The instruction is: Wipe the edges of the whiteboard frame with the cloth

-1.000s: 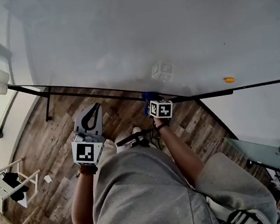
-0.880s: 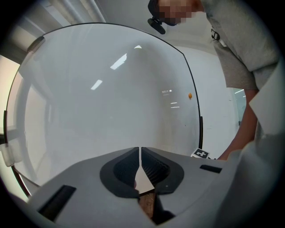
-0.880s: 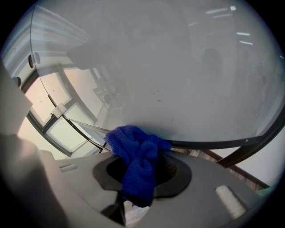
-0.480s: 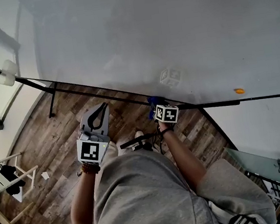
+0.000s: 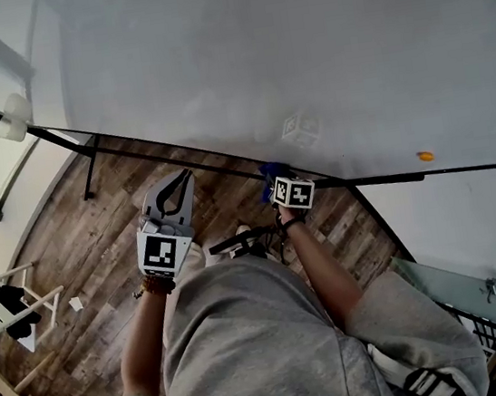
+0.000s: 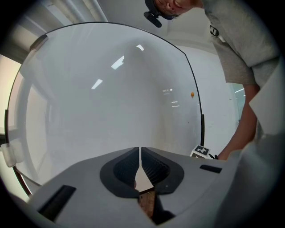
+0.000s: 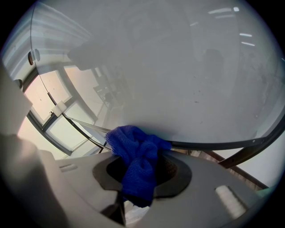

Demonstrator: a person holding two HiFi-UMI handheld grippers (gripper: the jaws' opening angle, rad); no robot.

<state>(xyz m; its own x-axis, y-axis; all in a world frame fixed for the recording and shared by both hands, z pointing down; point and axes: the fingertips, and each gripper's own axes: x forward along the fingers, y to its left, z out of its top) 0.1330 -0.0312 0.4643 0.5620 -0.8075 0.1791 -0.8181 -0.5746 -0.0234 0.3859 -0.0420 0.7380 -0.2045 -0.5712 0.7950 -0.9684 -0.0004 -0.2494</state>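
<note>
The whiteboard [image 5: 300, 48] fills most of the space in front of the person, a broad pale sheet. Its frame [image 5: 180, 170] shows along the bottom as a thin dark strip above the wooden floor [image 5: 82, 252]. The right gripper [image 5: 273, 180] is clamped on the blue cloth [image 5: 269, 171], and the bunched wad looks to be touching that bottom strip, some way left of the corner. The left gripper [image 5: 181, 179] hangs apart, below the edge and off the board, with its jaws together and nothing between them.

To do this stroke well, I'd say the wad should sit wrapped over the strip so it rubs both the front lip and the underside. It should then slide along the line of the edge under steady pressure without drifting up onto the board face. The cloth sticks out loosely, so a firm grip matters or it could drag out. A small orange dot [image 5: 424, 157] sits just above the edge further right; I can't tell what it is, but the wipe should pass beneath it.
</note>
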